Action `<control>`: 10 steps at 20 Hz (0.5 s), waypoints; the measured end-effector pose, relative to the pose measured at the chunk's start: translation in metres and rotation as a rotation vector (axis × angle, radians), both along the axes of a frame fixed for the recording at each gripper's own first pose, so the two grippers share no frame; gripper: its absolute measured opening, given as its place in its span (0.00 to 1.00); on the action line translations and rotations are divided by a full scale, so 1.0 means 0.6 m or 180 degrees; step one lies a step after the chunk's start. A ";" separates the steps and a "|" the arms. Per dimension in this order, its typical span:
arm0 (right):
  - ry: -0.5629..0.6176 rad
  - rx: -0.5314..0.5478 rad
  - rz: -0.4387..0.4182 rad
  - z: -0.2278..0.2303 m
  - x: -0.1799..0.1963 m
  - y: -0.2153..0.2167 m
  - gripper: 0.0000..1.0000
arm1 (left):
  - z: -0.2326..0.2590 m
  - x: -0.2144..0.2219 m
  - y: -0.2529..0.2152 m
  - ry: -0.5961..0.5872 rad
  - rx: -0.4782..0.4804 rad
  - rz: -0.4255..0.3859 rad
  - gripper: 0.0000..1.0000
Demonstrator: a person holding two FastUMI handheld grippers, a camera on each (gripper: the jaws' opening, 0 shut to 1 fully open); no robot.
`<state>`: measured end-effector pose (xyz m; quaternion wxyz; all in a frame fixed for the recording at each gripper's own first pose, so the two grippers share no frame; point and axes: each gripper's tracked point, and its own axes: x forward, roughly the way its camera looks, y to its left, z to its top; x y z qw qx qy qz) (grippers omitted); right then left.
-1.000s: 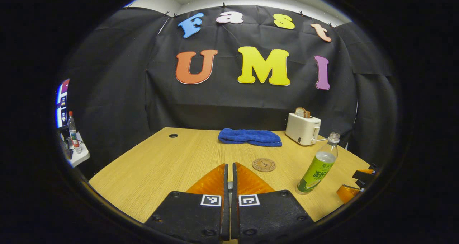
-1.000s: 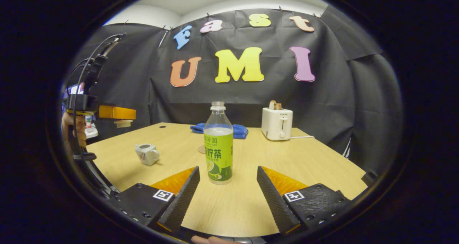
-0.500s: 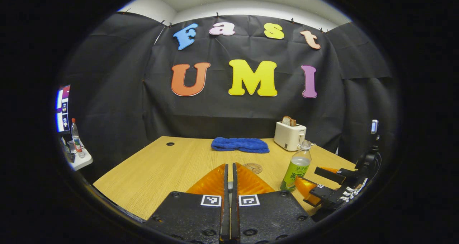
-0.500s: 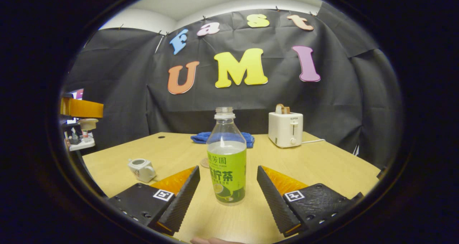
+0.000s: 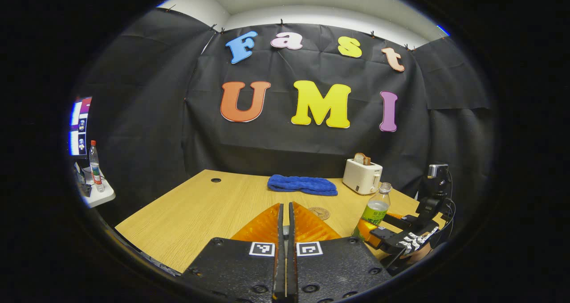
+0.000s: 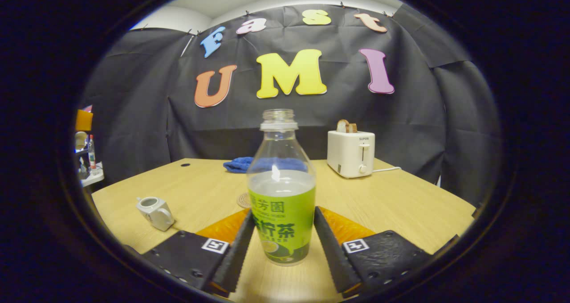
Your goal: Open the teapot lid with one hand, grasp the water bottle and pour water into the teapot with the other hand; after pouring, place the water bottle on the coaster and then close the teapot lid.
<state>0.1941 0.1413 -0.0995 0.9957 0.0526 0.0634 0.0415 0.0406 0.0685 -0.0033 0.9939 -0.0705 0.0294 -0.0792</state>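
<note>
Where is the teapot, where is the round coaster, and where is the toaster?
teapot (image 6: 155, 211), right gripper view, on its white body.
coaster (image 5: 319, 213), left gripper view, on its flat top.
toaster (image 6: 351, 153), right gripper view, on its front face.

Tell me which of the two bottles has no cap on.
The green-labelled water bottle on the table, standing between the right tongs: its neck is open. The small bottle on the side shelf wears a red cap.

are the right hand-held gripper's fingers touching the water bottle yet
Touching. In the right gripper view both fingers of the right hand-held gripper meet the label sides of the water bottle, with no gap showing.
</note>
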 end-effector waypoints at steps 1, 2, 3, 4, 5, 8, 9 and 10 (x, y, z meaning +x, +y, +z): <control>-0.0011 -0.0057 -0.0007 0.004 -0.006 0.005 0.73 | 0.000 0.001 0.000 0.0009 0.0004 -0.0016 0.04; -0.0019 -0.0124 -0.0003 0.009 -0.009 0.009 0.73 | -0.001 0.001 0.000 0.0006 0.0016 -0.0042 0.04; -0.0037 -0.0185 0.0006 0.012 -0.011 0.014 0.73 | -0.001 0.000 0.000 0.0001 0.0023 -0.0054 0.04; -0.0044 -0.0247 -0.0008 0.018 -0.012 0.015 0.72 | -0.003 0.000 0.004 0.0001 0.0029 -0.0058 0.04; -0.0040 -0.0349 -0.0063 0.021 -0.012 0.013 0.72 | -0.003 0.000 0.008 0.0000 0.0043 -0.0059 0.04; -0.0026 -0.0784 -0.0204 0.036 -0.012 0.015 0.71 | -0.002 -0.001 0.023 -0.0023 0.0095 -0.0039 0.04; -0.0016 -0.0946 -0.0214 0.038 -0.010 0.019 0.71 | -0.003 -0.002 0.027 -0.0021 0.0111 -0.0047 0.04; -0.0026 -0.1100 -0.0227 0.042 -0.011 0.022 0.71 | -0.005 -0.003 0.033 -0.0015 0.0115 -0.0034 0.04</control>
